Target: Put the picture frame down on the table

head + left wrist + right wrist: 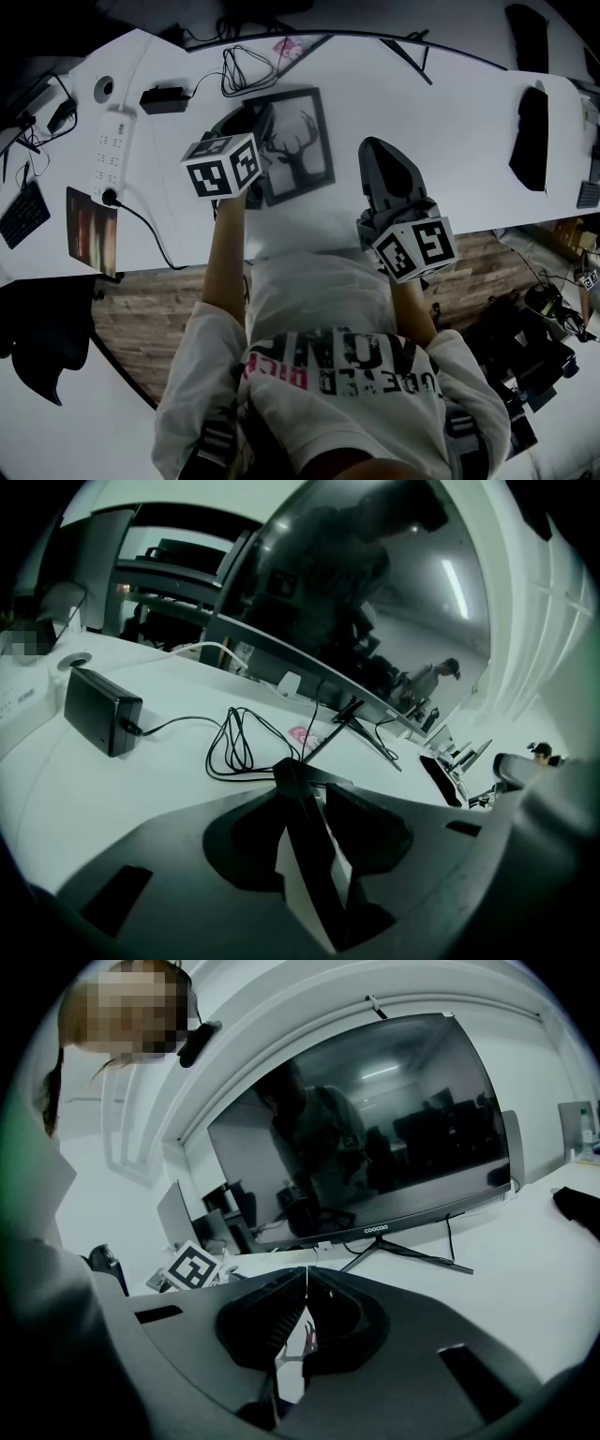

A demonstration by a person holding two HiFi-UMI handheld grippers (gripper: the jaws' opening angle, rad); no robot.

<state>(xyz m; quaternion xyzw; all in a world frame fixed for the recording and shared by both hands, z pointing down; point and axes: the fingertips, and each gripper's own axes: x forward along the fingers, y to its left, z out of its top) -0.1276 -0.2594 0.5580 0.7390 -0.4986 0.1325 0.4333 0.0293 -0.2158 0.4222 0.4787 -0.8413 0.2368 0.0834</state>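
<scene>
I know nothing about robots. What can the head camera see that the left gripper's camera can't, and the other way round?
Only the head view: the deer print on the face of the picture frame, the right gripper and the power strip.
Only the left gripper view: the dark screen of the monitor, and the left gripper with its jaws closed on the frame's edge.
Both: the white table, the black adapter and the coiled cable.
</scene>
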